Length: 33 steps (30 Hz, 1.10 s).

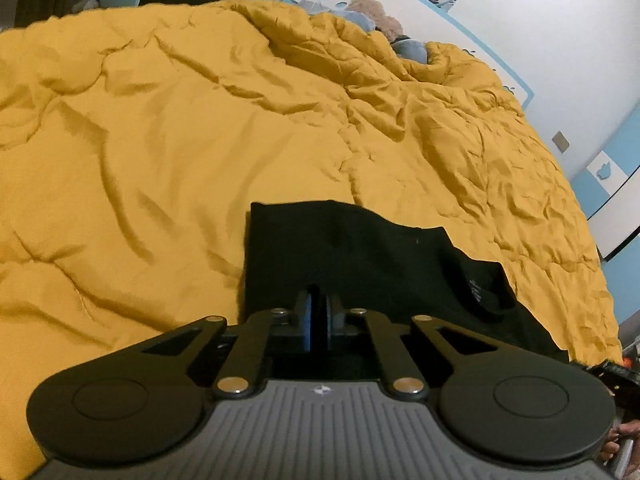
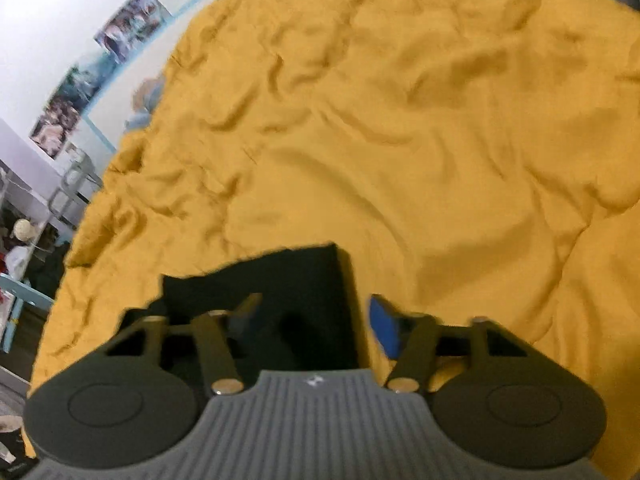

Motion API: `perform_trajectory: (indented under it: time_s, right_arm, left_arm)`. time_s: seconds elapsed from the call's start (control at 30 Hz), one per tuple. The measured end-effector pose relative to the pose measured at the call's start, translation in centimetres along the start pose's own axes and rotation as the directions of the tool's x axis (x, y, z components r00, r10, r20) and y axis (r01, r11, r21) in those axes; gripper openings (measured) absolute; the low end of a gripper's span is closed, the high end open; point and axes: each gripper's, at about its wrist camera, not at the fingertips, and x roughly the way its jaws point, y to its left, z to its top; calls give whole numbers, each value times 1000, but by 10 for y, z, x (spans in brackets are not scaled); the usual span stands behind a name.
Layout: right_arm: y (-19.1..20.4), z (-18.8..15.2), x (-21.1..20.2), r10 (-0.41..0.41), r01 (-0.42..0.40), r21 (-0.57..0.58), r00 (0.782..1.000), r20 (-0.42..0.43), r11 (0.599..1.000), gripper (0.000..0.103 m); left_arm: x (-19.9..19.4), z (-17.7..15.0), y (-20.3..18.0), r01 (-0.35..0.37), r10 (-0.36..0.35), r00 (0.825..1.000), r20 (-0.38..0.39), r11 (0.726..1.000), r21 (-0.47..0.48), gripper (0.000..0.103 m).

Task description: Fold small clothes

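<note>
You have one garment in front of you: a single black cloth [image 1: 352, 256], lying on the bed's mustard-yellow quilt [image 1: 160, 140], near the quilt's near edge. No other clothing shows on the quilt.

Your left tongs [image 1: 319, 312] are drawn together, their blue-padded tips pinched on the near edge of the black cloth. Your right tongs [image 2: 312, 316] stand wide apart; the left finger [image 2: 248, 308] sits over the cloth and the blue-padded right finger [image 2: 384, 324] sits over bare quilt just beside the cloth's right edge. Whether either finger touches the fabric, the blurred right wrist view does not tell.

The cloth has a straight far edge and a square far corner; toward your right side, in the left wrist view, it steps down in folds.

The quilt is one large, rumpled, stitched cover that fills most of both views. Beyond the cloth, at the quilt's far edge, a brown plush toy [image 1: 376, 12] and a blue cushion [image 1: 412, 50] lie against a white wall [image 1: 540, 20] with blue trim. Several picture posters [image 2: 132, 24] hang on that wall.
</note>
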Motion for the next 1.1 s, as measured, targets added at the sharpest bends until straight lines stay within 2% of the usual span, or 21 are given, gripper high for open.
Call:
perform_trajectory:
  time_s: [0.03,0.07,0.17,0.23,0.3,0.37,0.47,0.53,0.6,0.67,0.73,0.8,0.83,0.87,0.93,1.03,1.1]
  right_arm:
    - [0,-1,2,14,-14,9,1000,-6,1000,6]
    - [-2,0,1,24,-24,11,1000,4,1000,0]
    - [-6,10,-14,10,-9,-1,993,114,1000,0]
    - [-14,18,-17,-45,45,3,987,155,999,0]
    - [-24,22,-13,-54,53,13,993,109,999,0]
    - [-26,22,-16,-61,61,3,994,93,998,0]
    - [-22,17,-33,-34,37,-33,997,65,999,0]
    - [-15,8,-46,-28,31,-79,999,44,996,2]
    - [-10,-7,-63,-26,29,-134,999,20,991,11]
    - [-4,-28,-84,-4,5,-198,1000,5,980,30]
    - [0,-48,-101,2,-3,-262,1000,-7,965,32]
    - [7,-72,-114,-5,-4,-344,1000,-24,939,38]
    - [11,-83,-118,-15,3,-389,1000,-26,921,45]
    - [17,-96,-122,-34,21,-453,999,-21,891,52]
    - [26,-118,-121,-71,52,-557,997,-13,829,57]
    - [31,-139,-108,-118,100,-658,993,17,747,59]
    - [29,-142,-98,-148,143,-680,988,52,719,58]
  left_arm:
    - [-1,1,-2,2,-2,1000,3,1000,6,5]
    - [-3,3,-4,3,-3,1000,13,1000,12,5]
    - [-14,10,-8,15,-15,997,80,1000,5,5]
    - [-9,13,-10,-24,22,996,81,999,21,5]
    - [8,11,-10,-83,81,996,27,995,56,5]
    - [18,6,-6,-109,109,994,5,993,53,6]
    - [18,3,3,-114,114,994,3,993,-9,18]
    - [14,2,3,-103,103,995,-17,995,-6,20]
    - [4,0,0,-102,103,994,-30,994,27,32]
    - [-7,-5,-2,-110,113,993,-37,992,59,38]
    - [-16,-11,-2,-110,115,992,-52,990,83,39]
    - [-23,-19,1,-114,120,991,-67,989,93,41]
    - [-26,-23,3,-117,124,990,-74,989,94,41]
    - [-28,-26,6,-119,127,988,-83,989,90,41]
    - [-33,-32,10,-109,115,989,-88,992,68,41]
    - [-36,-37,12,-89,91,992,-82,996,26,41]
    - [-35,-39,9,-88,90,993,-73,996,21,41]
